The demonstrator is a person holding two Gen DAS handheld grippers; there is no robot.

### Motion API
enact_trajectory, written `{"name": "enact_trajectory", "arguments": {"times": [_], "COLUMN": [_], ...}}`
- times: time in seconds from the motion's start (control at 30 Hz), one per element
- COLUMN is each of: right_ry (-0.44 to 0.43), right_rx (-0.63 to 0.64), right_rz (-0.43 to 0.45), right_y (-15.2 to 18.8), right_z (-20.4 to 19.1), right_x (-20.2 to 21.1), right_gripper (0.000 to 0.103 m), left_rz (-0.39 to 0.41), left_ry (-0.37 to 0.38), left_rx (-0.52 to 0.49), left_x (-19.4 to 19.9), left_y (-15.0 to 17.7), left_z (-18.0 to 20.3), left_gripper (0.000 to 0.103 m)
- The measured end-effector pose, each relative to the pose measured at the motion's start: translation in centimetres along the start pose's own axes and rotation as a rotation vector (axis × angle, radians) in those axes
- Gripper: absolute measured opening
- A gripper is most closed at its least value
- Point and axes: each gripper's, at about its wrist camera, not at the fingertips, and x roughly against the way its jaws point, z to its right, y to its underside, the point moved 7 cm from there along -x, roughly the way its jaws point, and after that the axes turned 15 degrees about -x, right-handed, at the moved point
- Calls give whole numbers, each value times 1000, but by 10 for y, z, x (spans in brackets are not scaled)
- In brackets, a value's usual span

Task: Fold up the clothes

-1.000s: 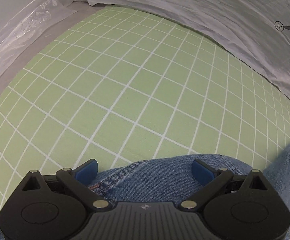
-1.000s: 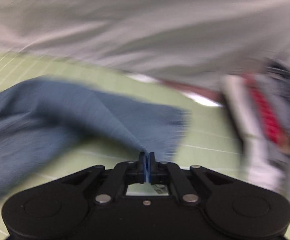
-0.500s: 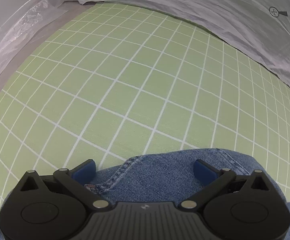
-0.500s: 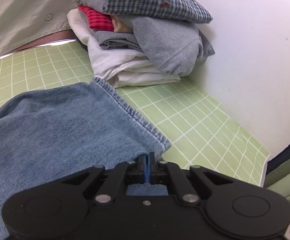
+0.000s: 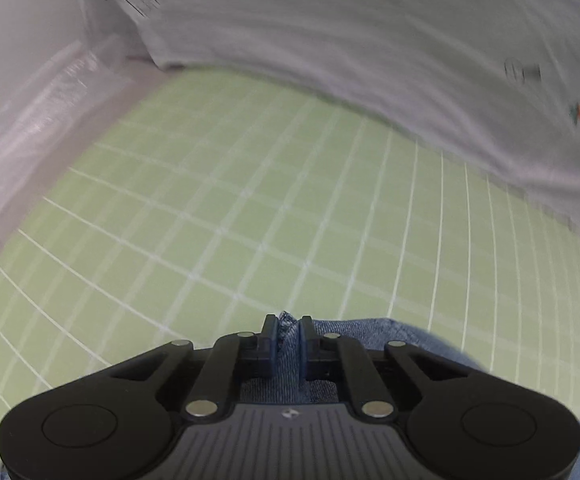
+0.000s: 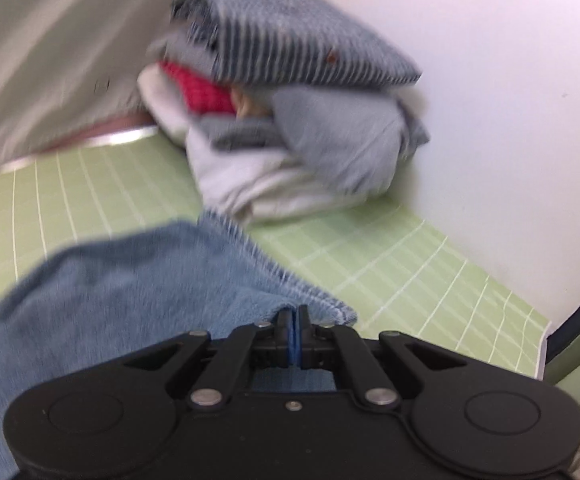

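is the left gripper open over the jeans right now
No, the left gripper is shut, its blue pads pinching a bunched fold of the denim jeans above the green grid mat.

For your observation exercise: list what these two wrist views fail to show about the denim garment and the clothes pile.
- Denim garment, left wrist view: mostly hidden behind the left gripper.
- Denim's type, right wrist view: cut off at the frame edge, blurred.
- Clothes pile, right wrist view: motion blur hides individual garments.

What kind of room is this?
Probably a clothes-folding work table, not a home laundry room: a green gridded mat, a pile of folded clothes and jeans pinched by both tools.
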Motion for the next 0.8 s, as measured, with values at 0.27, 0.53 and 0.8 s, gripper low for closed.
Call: {"name": "enact_trajectory", "arguments": {"times": [0.27, 0.53, 0.8], "right_ry": [0, 59, -2], "right_rx": [55, 112, 44], "right_rz": [-4, -145, -133], "right_y": [7, 53, 48], "right_z": [-7, 0, -11], "right_x": [3, -14, 3], "right_gripper": [1, 2, 34], "left_rz": [118, -4, 124], "left_ry": [-198, -101, -105], "left_rx": [108, -69, 87], "left_x": [56, 27, 49], "left_y": [-1, 55, 17], "left_z": [-54, -15, -53], "left_gripper": [14, 49, 84]}}
